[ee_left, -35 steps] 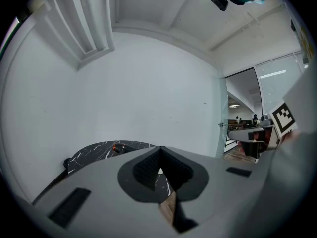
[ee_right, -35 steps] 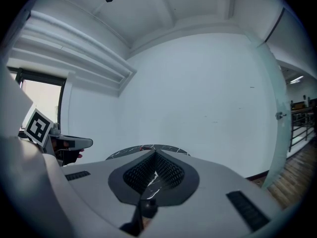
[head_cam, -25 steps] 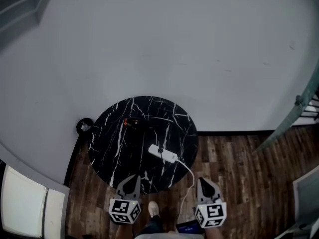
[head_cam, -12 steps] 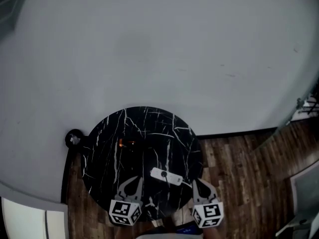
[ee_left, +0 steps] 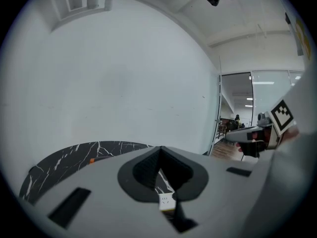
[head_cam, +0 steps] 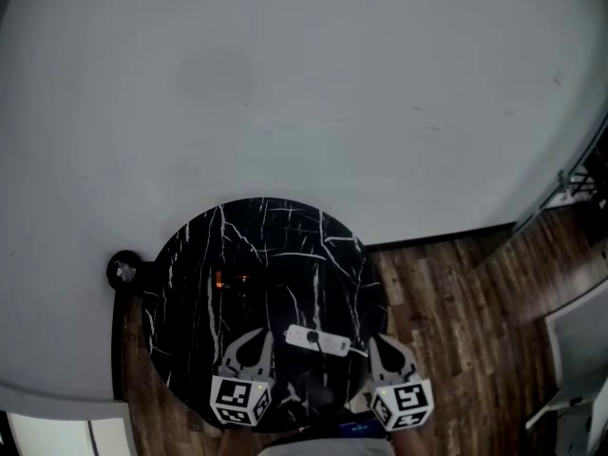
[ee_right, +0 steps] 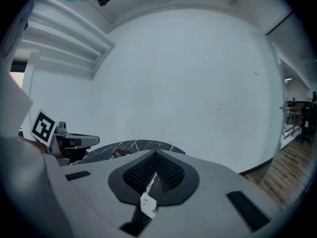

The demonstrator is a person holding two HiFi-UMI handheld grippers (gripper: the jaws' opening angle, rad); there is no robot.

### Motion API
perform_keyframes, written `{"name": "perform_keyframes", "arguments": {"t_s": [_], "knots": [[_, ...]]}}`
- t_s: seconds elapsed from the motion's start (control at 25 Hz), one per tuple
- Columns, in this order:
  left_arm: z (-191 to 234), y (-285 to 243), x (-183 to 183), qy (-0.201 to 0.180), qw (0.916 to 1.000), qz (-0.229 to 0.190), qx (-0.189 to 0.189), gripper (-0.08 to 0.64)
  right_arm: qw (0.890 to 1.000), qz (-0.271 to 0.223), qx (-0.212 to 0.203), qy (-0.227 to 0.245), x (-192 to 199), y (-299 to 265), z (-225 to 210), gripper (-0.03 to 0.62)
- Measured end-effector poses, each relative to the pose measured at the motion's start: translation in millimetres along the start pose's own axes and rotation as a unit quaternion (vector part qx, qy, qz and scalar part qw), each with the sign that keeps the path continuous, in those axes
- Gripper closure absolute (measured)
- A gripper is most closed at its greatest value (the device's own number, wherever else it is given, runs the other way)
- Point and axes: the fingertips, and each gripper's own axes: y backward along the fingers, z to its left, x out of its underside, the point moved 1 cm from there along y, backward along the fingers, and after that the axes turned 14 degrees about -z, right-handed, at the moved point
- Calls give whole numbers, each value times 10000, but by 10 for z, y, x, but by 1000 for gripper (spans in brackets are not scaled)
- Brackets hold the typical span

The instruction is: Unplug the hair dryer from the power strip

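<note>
Power strip [head_cam: 316, 340]: white, lying flat on the round black marble table [head_cam: 190, 283], between the two grippers, just ahead of their tips, nearer the right.
Hair dryer [head_cam: 236, 279]: dark, barely distinct from the tabletop, orange glint; farther ahead of the left gripper.
Left gripper [head_cam: 255, 338]: jaws closed together, nothing held.
Right gripper [head_cam: 376, 343]: jaws closed together, nothing held.
Surroundings: grey wall [head_cam: 313, 112] beyond; wooden floor [head_cam: 456, 312] outside the right gripper.

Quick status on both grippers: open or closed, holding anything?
Left gripper: closed, holding nothing.
Right gripper: closed, holding nothing.
</note>
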Motion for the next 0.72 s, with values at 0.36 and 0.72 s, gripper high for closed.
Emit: {"name": "perform_keyframes", "arguments": {"t_s": [0.36, 0.72], "knots": [[4, -45, -36, 4, 9999, -57, 89, 561, 10000, 7, -1, 28, 1, -66, -4, 594], [47, -107, -19, -81, 10000, 27, 19, 561, 9997, 118, -173, -126, 154, -210, -39, 594]]}}
